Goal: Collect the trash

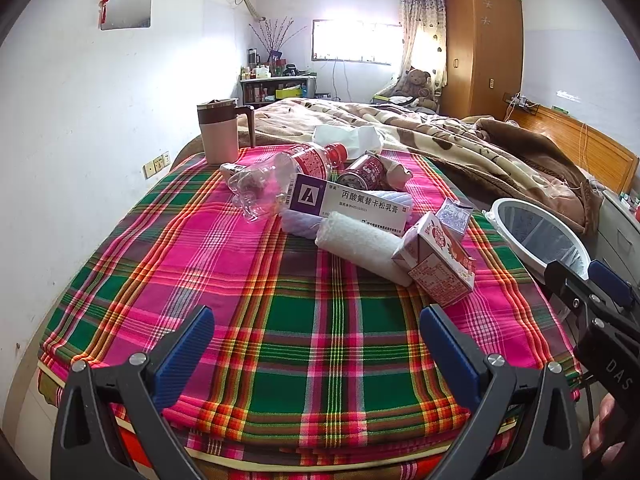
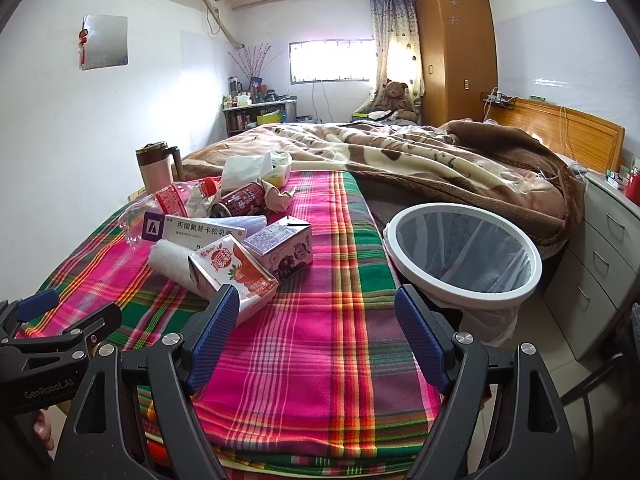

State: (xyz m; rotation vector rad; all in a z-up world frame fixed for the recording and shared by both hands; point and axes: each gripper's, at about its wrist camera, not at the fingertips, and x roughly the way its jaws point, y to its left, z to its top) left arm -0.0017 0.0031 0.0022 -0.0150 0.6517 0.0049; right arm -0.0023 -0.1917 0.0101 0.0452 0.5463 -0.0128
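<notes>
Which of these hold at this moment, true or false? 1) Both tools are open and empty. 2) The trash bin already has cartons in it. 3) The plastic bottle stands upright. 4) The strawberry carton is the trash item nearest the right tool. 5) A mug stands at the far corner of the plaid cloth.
1) True: the left tool and the right tool hold nothing.
2) False: the trash bin shows only its liner.
3) False: the plastic bottle lies on its side.
4) True: the strawberry carton lies closest.
5) True: the mug stands there on the plaid cloth.
</notes>
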